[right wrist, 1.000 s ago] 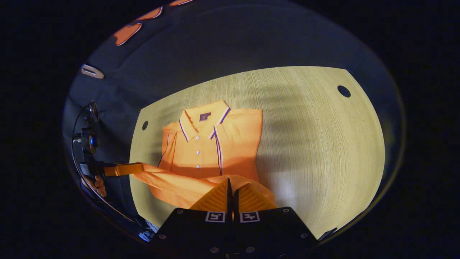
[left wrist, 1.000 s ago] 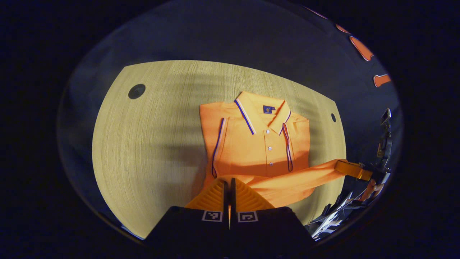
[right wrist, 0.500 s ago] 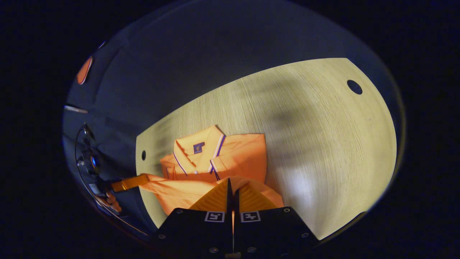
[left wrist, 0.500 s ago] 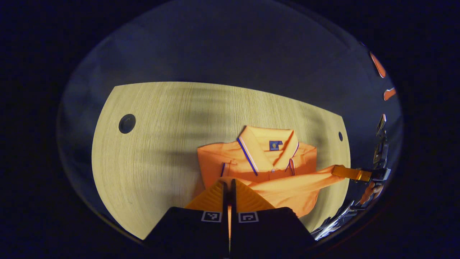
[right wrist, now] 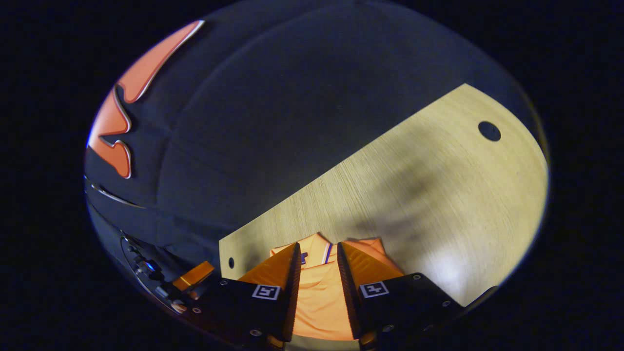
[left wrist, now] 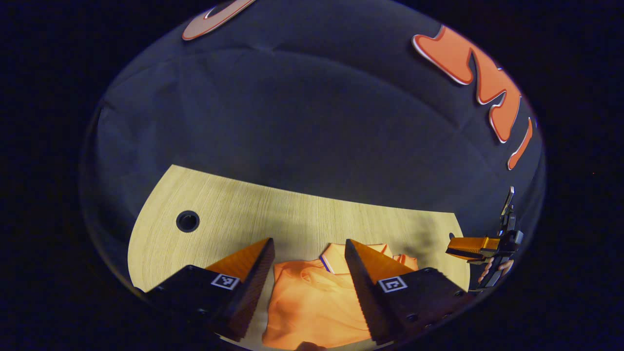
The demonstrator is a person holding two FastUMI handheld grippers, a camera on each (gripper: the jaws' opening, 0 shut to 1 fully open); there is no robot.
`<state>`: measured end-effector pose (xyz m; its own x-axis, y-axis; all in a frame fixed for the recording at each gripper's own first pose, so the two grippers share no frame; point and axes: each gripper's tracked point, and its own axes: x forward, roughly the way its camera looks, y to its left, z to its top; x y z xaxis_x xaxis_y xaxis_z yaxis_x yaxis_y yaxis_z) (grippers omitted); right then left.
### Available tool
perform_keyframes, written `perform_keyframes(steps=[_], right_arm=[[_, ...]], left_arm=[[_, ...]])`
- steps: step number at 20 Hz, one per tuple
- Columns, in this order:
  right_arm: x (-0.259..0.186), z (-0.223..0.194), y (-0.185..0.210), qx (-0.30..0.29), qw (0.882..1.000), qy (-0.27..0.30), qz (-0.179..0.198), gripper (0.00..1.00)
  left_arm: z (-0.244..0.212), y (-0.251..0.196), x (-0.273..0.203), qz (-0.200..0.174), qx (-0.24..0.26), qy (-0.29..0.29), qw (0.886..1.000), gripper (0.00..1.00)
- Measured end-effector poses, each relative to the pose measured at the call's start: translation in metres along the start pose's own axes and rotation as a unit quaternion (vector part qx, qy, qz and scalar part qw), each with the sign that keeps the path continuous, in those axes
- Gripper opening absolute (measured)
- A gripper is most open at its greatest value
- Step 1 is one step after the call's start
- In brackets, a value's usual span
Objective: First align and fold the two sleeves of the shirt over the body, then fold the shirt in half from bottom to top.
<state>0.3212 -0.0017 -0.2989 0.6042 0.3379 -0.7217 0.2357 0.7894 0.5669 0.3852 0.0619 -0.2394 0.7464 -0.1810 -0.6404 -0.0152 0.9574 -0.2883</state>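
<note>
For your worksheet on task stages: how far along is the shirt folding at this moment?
Nearly finished. The orange shirt lies doubled on the table, its lower half laid up to the collar, so the bottom-to-top fold looks done. Both the left claw and right claw stand open above it, holding nothing. Probably only drawing the claws away is left.

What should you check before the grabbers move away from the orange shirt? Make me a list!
1. Left gripper let go of the orange polo shirt: ok, jaws wide open.
2. Right gripper let go: ok, jaws apart, cloth lying between the fingers.
3. Bottom half folded up to the collar: ok, plain cloth reaches it.
4. Edges lined up neatly: cannot tell, mostly hidden.
5. Shirt resting on the light wooden table: ok.
6. Sleeves tucked inside: cannot tell.
</note>
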Motion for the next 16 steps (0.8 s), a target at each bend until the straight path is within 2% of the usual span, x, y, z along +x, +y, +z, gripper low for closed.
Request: perform_keyframes(steps=[1, 2, 3, 4, 5, 7, 10, 14, 16], right_arm=[[-0.007, 0.004, -0.001, -0.024, 1.000, -0.017, -0.006, 0.56], [-0.014, 0.008, 0.001, -0.051, 0.998, -0.036, -0.013, 0.62], [-0.021, 0.010, 0.004, -0.072, 0.996, -0.051, -0.016, 0.72], [-0.032, 0.013, 0.006, -0.095, 0.993, -0.071, -0.021, 0.76], [-0.044, 0.017, 0.010, -0.113, 0.989, -0.087, -0.025, 0.86], [-0.069, 0.022, 0.020, -0.140, 0.983, -0.113, -0.027, 0.93], [-0.107, 0.023, 0.034, -0.182, 0.972, -0.149, -0.026, 0.96], [-0.166, 0.025, 0.056, -0.250, 0.945, -0.211, -0.032, 0.98], [-0.197, 0.020, 0.068, -0.263, 0.937, -0.228, -0.026, 0.98]], left_arm=[[0.008, -0.005, -0.008, -0.001, 0.006, -0.013, 1.000, 0.93], [0.013, -0.008, -0.017, 0.004, 0.014, -0.028, 1.000, 0.96], [0.018, -0.011, -0.024, 0.012, 0.023, -0.040, 0.999, 0.96], [0.024, -0.014, -0.035, 0.013, 0.029, -0.054, 0.998, 0.96], [0.027, -0.019, -0.045, 0.010, 0.031, -0.059, 0.998, 0.96], [0.026, -0.030, -0.068, 0.003, 0.030, -0.061, 0.998, 0.96], [0.030, -0.046, -0.106, 0.002, 0.038, -0.093, 0.995, 0.98], [0.026, -0.062, -0.160, 0.008, 0.057, -0.134, 0.989, 0.98], [0.018, -0.070, -0.185, 0.013, 0.076, -0.154, 0.985, 0.98]])
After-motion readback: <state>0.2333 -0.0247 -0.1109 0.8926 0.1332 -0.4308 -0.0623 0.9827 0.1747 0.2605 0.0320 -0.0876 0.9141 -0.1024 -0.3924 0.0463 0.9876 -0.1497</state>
